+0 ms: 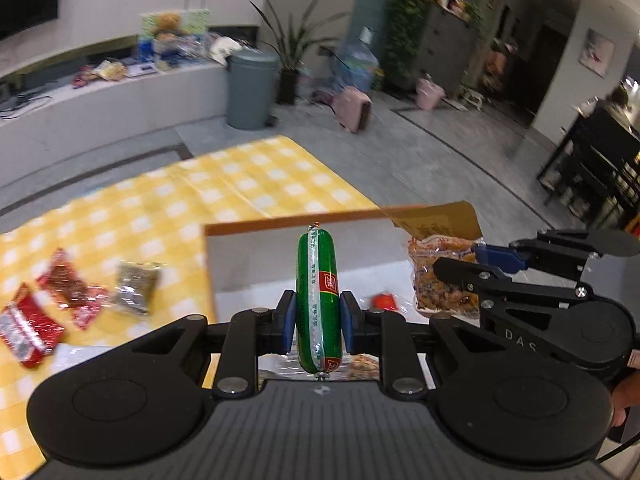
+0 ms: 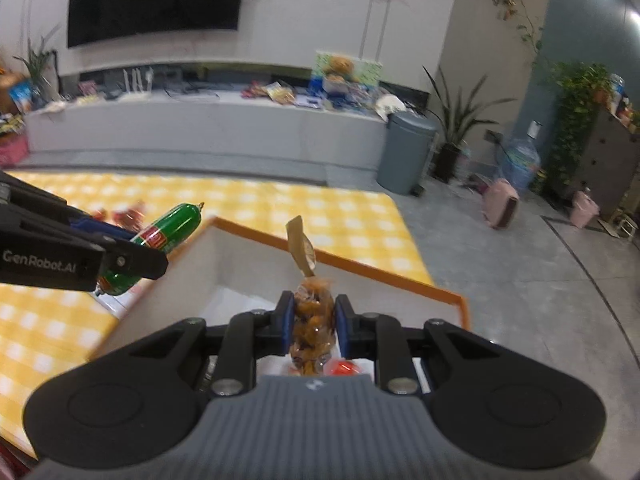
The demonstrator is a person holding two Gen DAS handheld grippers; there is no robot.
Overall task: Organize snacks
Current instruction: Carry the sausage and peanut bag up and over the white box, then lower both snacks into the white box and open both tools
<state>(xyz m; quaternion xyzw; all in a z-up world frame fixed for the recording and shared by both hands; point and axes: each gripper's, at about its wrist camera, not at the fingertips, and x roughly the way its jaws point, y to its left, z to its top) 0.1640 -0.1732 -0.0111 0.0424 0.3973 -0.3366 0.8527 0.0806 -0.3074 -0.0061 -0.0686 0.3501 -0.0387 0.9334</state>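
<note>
Left wrist view shows my left gripper (image 1: 318,316) clamped tight on a green sausage (image 1: 318,292), the blue pads pressing its sides at about mid-length; the sausage stands along the fingers, a metal clip at each end. It hangs over the near edge of an open box (image 1: 280,228) with an orange rim and pale inner walls, which sits at the right edge of the yellow checked tablecloth (image 1: 240,176). To the left of the box, on the cloth, lie three loose packets: two red packets (image 1: 44,316) toward the left edge and a silvery-grey packet (image 1: 134,288) just beside them. On the box floor I can see a small red-orange snack (image 1: 383,301).

My right gripper (image 2: 314,326) is closed on a clear bag of orange-brown snacks (image 2: 312,328), squeezed between the pads, with a tan paper tag (image 2: 301,246) sticking up from its top. The bag is held above the inside of the box, near its right-hand side. In the left wrist view the same bag shows at the right of the box, gripped by the other tool. A hand (image 1: 624,400) holds that tool at the frame's right edge.
</note>
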